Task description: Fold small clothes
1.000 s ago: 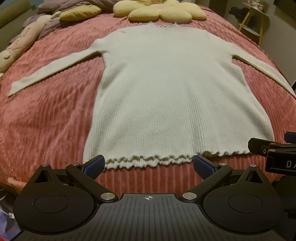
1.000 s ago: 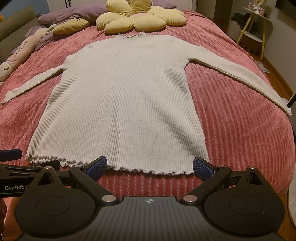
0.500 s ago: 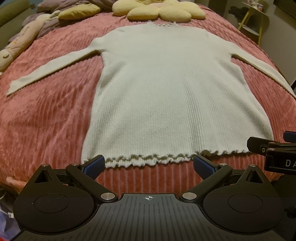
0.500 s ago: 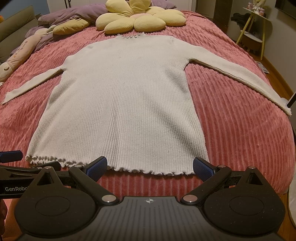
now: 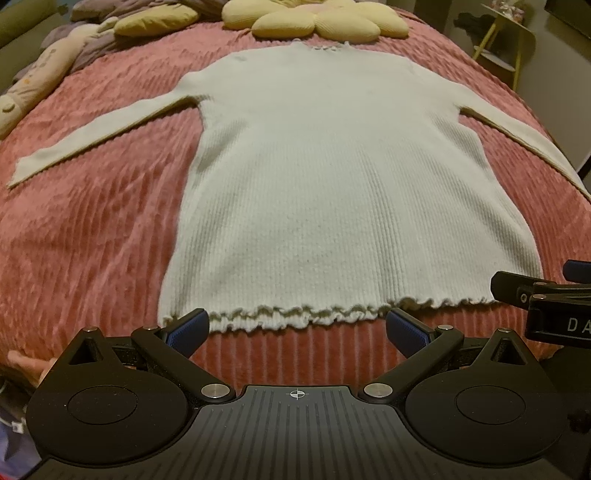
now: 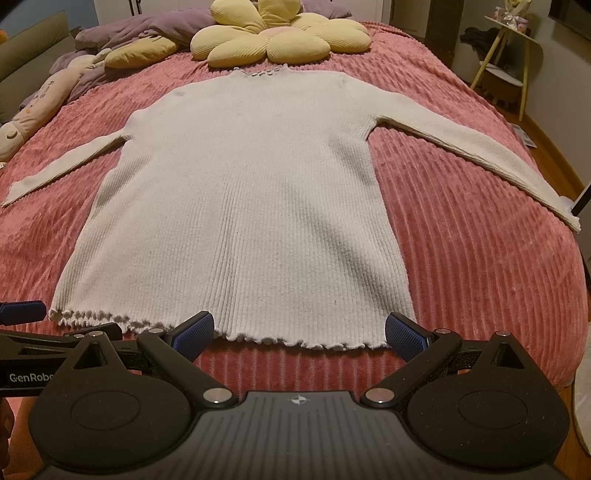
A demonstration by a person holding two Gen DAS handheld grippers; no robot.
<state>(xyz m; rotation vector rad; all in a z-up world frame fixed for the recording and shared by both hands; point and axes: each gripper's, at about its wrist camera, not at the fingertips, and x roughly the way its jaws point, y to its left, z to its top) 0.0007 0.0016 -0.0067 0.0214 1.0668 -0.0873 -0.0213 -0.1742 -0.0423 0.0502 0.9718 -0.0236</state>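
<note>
A cream ribbed long-sleeved sweater (image 5: 332,177) (image 6: 243,206) lies flat on the pink bed, collar at the far end, both sleeves spread out, its frilly hem nearest me. My left gripper (image 5: 295,326) is open just short of the hem's left half, nothing between its blue pads. My right gripper (image 6: 299,330) is open too, hovering at the hem's right half with its fingers straddling the edge. Each gripper shows at the side of the other's view: the right gripper (image 5: 543,295), the left gripper (image 6: 48,343).
The pink corduroy bedspread (image 5: 92,221) (image 6: 480,240) covers the bed. A yellow flower cushion (image 6: 277,40) (image 5: 317,20) lies beyond the collar, with purple bedding and a plush toy (image 6: 37,110) at the far left. A yellow-legged side table (image 6: 509,62) stands right of the bed.
The left gripper's view has drifted slightly, so the sweater sits a little further right and lower in it. The right gripper has barely moved. Both stay open.
</note>
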